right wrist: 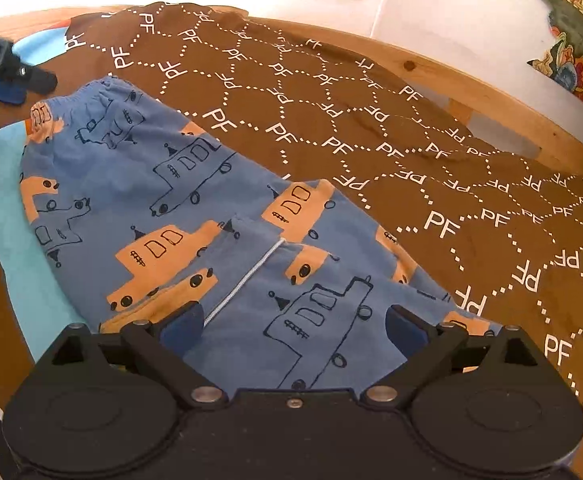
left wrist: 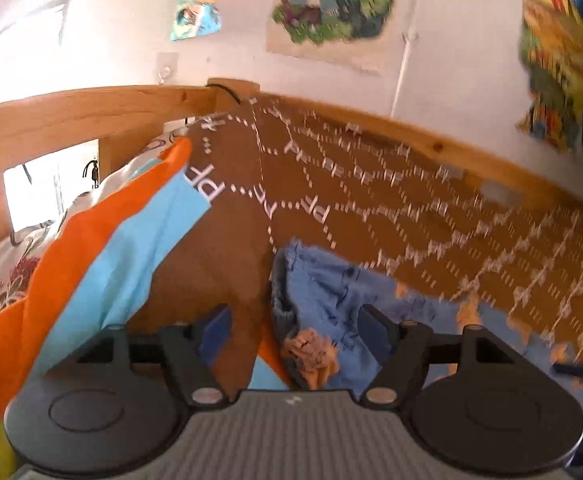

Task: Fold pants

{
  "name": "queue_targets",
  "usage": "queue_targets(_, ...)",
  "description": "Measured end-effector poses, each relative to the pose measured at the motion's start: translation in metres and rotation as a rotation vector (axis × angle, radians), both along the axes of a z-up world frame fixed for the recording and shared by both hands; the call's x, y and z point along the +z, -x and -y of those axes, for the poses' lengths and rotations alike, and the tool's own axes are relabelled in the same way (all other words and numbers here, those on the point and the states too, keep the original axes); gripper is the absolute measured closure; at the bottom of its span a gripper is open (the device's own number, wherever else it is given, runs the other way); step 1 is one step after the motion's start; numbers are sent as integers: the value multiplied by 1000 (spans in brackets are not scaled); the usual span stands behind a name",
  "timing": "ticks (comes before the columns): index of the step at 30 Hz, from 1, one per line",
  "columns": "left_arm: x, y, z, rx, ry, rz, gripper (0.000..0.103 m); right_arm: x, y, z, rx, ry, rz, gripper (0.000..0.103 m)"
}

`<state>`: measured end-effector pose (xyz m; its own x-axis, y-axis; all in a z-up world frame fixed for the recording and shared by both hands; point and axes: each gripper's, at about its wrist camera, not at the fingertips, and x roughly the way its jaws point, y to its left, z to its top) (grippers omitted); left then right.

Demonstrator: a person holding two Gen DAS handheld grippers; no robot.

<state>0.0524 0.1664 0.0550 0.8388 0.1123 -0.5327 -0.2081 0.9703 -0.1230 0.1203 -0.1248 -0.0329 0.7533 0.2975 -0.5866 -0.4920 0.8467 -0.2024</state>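
Lying flat on the brown bedspread with white dotted hexagons and PF letters (right wrist: 331,92): blue cotton pants printed with orange and outlined boats (right wrist: 195,216), elastic waistband toward the far left, white drawstring across the middle. Hovering over the near end, right gripper (right wrist: 295,326), fingers apart, clamped on nothing. Beside the waistband, left gripper (left wrist: 293,330), fingers likewise spread and empty. Beyond, wooden bed rail (right wrist: 471,88).
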Motion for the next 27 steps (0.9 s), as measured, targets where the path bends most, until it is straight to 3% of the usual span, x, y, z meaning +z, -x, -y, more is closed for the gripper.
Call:
queue_targets(2, -5, -10, -2, -22, 14, -19, 31, 1, -1, -1, 0, 4, 4, 6)
queue_targets(5, -12, -26, -10, -21, 47, -37, 52, 9, -2, -4, 7, 1, 43, 8)
queue_targets(7, -13, -30, -19, 0, 127, -28, 54, 15, -7, -7, 14, 9, 65, 8)
queue_targets(9, -14, -29, -26, 32, 180, -30, 65, 19, -16, -10, 7, 12, 79, 8)
queue_targets(11, -14, -31, -28, 46, 196, -55, 76, 16, -28, -16, -3, 38, 76, 8)
queue_targets(14, -11, -35, -23, 66, 198, -85, 84, 6, -43, -24, 6, 83, 37, 9)
queue_targets(17, -1, -32, -17, 60, 223, -54, 88, 14, -36, -20, 4, 53, 77, 9)
queue_targets(20, 11, -32, -2, 28, 196, -35, 89, 20, -28, -8, 0, 9, 79, 9)
queue_targets(27, 50, -32, 56, -173, 164, 8, 89, 32, 0, 45, -11, -34, 59, 9)
